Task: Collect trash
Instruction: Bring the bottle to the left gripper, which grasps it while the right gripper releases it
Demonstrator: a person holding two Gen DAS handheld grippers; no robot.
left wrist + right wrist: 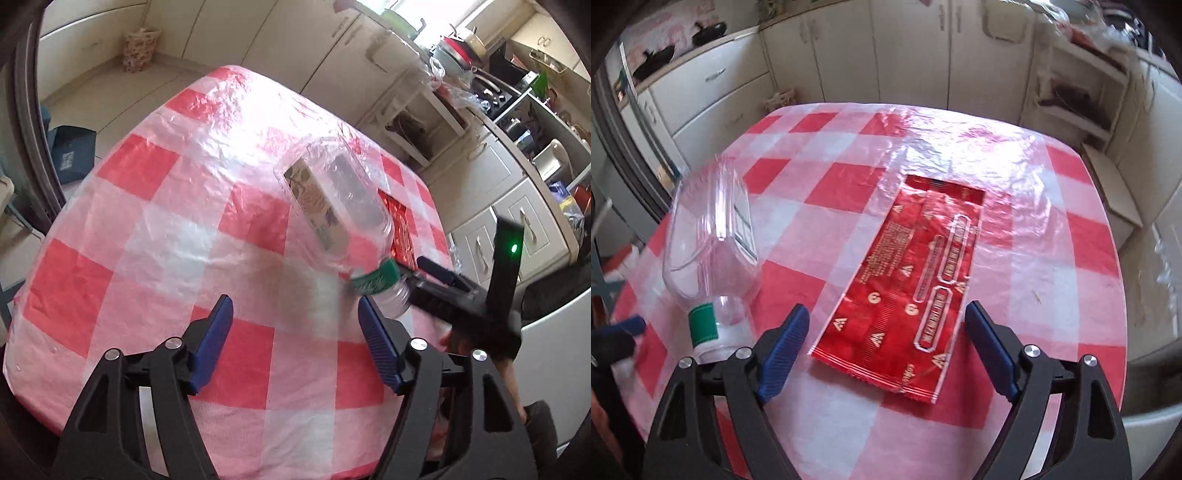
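Left gripper (295, 317): jaws wide apart, nothing between them, above the red-checked tablecloth (155, 221). Clear plastic bottle (332, 206) on its side at 1 o'clock. Right gripper (886, 325): jaws wide, empty, over the flat red wrapper (908, 288) at 12 o'clock.

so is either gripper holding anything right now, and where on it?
Nothing held. Left gripper and right gripper both stand open with only tablecloth between their fingers; the bottle and red wrapper lie free.
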